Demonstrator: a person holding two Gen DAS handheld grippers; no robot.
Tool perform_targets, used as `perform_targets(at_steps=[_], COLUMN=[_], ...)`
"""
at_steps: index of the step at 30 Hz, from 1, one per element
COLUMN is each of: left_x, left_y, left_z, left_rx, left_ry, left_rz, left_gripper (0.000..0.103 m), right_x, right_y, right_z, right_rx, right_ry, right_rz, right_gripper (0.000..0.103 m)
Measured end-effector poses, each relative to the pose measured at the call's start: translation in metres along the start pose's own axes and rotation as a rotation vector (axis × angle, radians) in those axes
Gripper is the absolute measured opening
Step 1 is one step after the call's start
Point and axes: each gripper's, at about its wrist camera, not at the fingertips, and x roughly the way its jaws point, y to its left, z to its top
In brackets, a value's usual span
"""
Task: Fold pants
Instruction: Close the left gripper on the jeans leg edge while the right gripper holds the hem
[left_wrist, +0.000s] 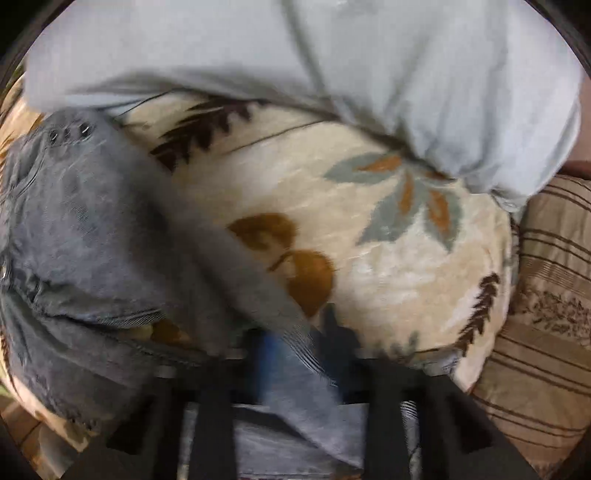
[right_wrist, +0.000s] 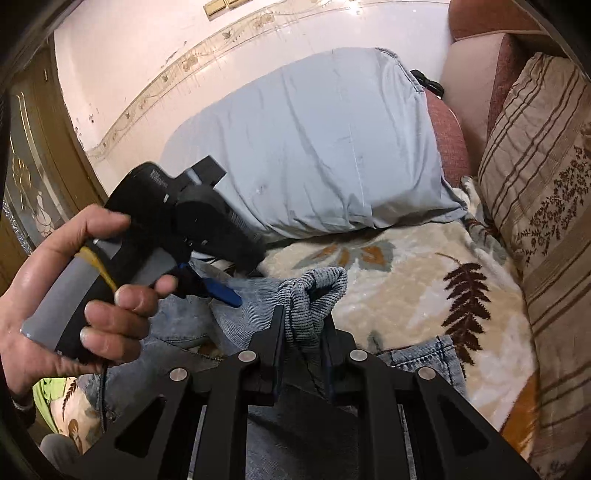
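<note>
Pants (left_wrist: 110, 229): one pair of grey-blue jeans is spread on the floral blanket (left_wrist: 369, 236), trailing leftward from the left gripper (left_wrist: 295, 343).
Left gripper: its jaws are closed on a fold of the pants.
Right gripper (right_wrist: 301, 325): a bunched pants edge is clamped between its fingers.
Pillows: two are counted, one pale blue pillow (right_wrist: 314, 140) and one striped cushion (right_wrist: 546, 192).
Hand (right_wrist: 66, 295): one is seen, wrapped around the left gripper's handle.
</note>
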Motion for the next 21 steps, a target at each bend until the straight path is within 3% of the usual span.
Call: perform_targets(at_steps=[1, 2, 7, 9, 13, 18, 21], left_x=[-0.001, -0.004, -0.054, -0.068, -0.076, -0.047, -0.008], left_y=[0.009, 0.016, 0.038, 0.046, 0.074, 0.106, 0.126], left_z=[-0.002, -0.004, -0.025, -0.039, -0.078, -0.125, -0.157], left_rx=[-0.041, -0.069, -0.114, -0.123, -0.184, -0.231, -0.215], left_ry=[-0.001, -0.01, -0.155, -0.205, -0.242, -0.207, -0.195], left_rz=[-0.022, -0.054, -0.267, -0.32, -0.45, -0.503, -0.446], left_gripper=[0.004, 0.003, 0.002, 0.002, 0.002, 0.001, 0.001], right_x=[0.0, -0.001, -0.003, -0.009, -0.02, -0.026, -0.033], right_y=[0.0, 0.0, -0.007, -0.009, -0.004, 0.013, 0.016], right_z=[0.0, 0.0, 0.002, 0.003, 0.006, -0.017, -0.046], right_rx=[0.003, 0.005, 0.036, 0.046, 0.01, -0.062, -0.036], right_ry=[-0.002, -0.003, -0.02, -0.05, -0.085, 0.028, 0.105], right_rz=[0.007, 0.012, 0.037, 0.054, 0.065, -0.002, -0.03], right_gripper=[0.016, 0.016, 0.016, 0.016, 0.017, 0.019, 0.032])
